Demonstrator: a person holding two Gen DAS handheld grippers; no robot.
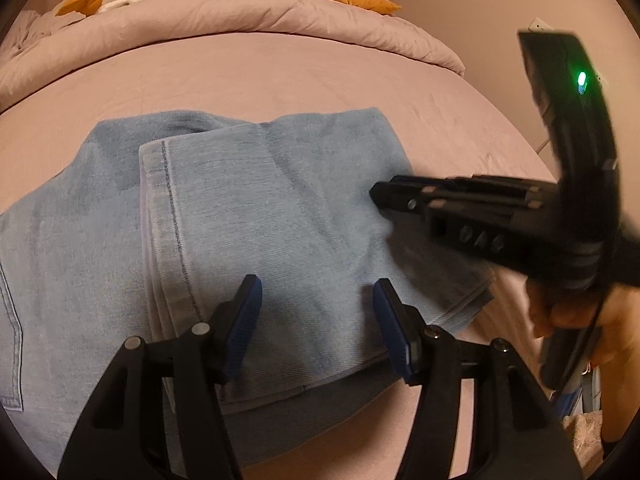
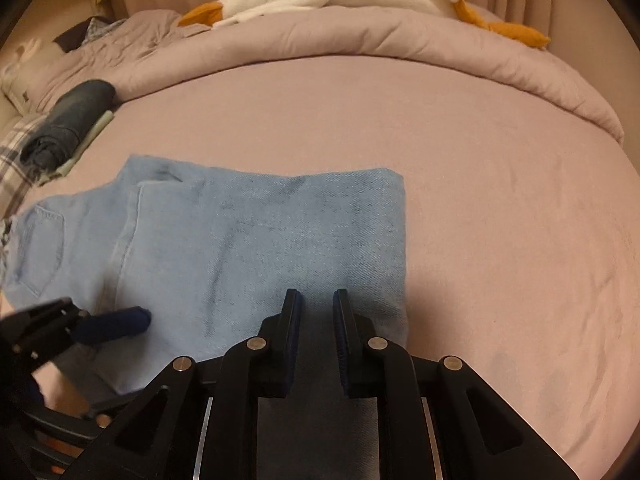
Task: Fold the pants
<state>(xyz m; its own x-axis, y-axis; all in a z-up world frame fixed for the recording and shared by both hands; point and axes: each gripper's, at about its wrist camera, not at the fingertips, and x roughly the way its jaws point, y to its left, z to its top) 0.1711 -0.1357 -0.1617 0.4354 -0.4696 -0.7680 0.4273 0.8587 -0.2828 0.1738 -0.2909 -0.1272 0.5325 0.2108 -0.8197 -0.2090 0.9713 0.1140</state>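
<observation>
I find no writing, label, brand, number or sign that I can read in either view.
</observation>
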